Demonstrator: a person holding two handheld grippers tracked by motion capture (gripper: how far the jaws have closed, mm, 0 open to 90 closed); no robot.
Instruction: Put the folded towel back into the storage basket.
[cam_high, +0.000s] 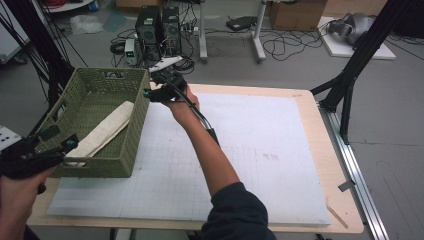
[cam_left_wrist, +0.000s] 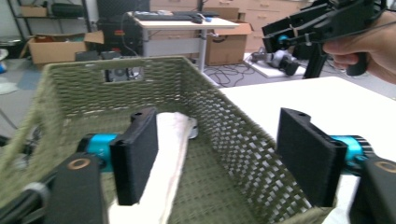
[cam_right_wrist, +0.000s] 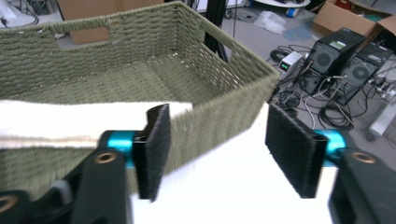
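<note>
Cloth: your folded cloth (cam_high: 106, 129) lies inside the basket (cam_high: 131, 131) at the tabletop's (cam_high: 260, 150) left, long axis running near-left to far-right.
Left tongs (cam_high: 56, 139): apart, empty, at the basket's near-left corner, right by the cloth's near end.
Right tongs (cam_high: 149, 91): apart, empty, by the basket's far-right corner.
Nearer: your left hand, slightly.
</note>
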